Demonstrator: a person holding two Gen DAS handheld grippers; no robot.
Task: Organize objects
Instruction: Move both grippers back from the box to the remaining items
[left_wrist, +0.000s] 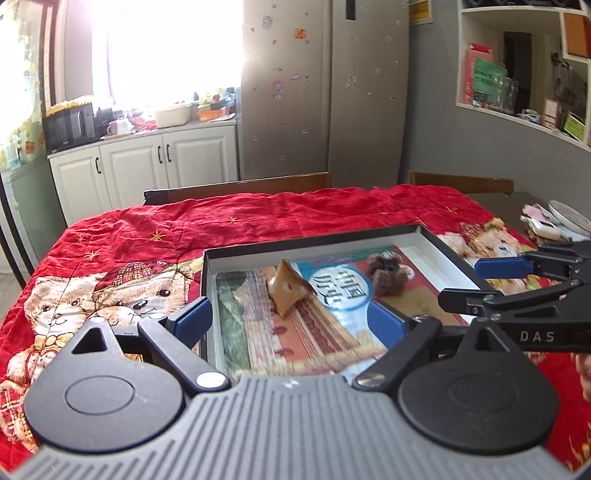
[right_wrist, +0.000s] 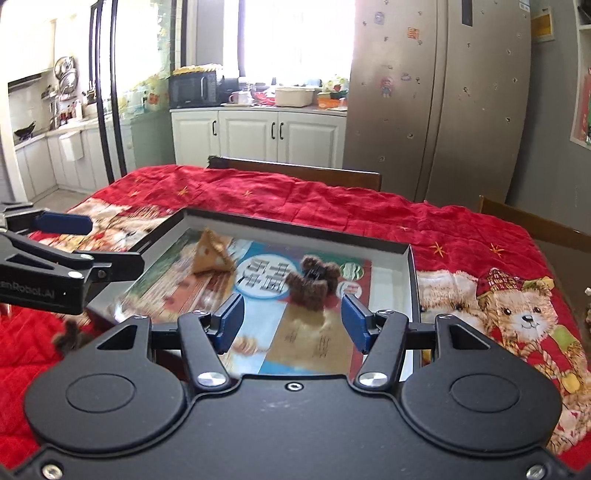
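Note:
A shallow black box (left_wrist: 448, 243) (right_wrist: 413, 273) lies on a red bear-print cloth. Inside it lie a blue book with Chinese characters (left_wrist: 332, 295) (right_wrist: 258, 284), a tan cheese-shaped wedge (left_wrist: 290, 291) (right_wrist: 212, 256) and a fuzzy brown hair clip (left_wrist: 388, 275) (right_wrist: 314, 284). My left gripper (left_wrist: 291, 319) is open and empty over the box's near edge. My right gripper (right_wrist: 291, 321) is open and empty just in front of the hair clip. Each gripper shows from the side in the other's view, the right one (left_wrist: 517, 280) and the left one (right_wrist: 74, 254).
The red cloth (left_wrist: 258, 218) (right_wrist: 461, 229) covers the table. Wooden chair backs (left_wrist: 243, 184) (right_wrist: 303, 171) stand at the far edge. A plate with scraps (left_wrist: 565, 218) sits at the far right. A small brown fuzzy thing (right_wrist: 70, 338) lies on the cloth left of the box.

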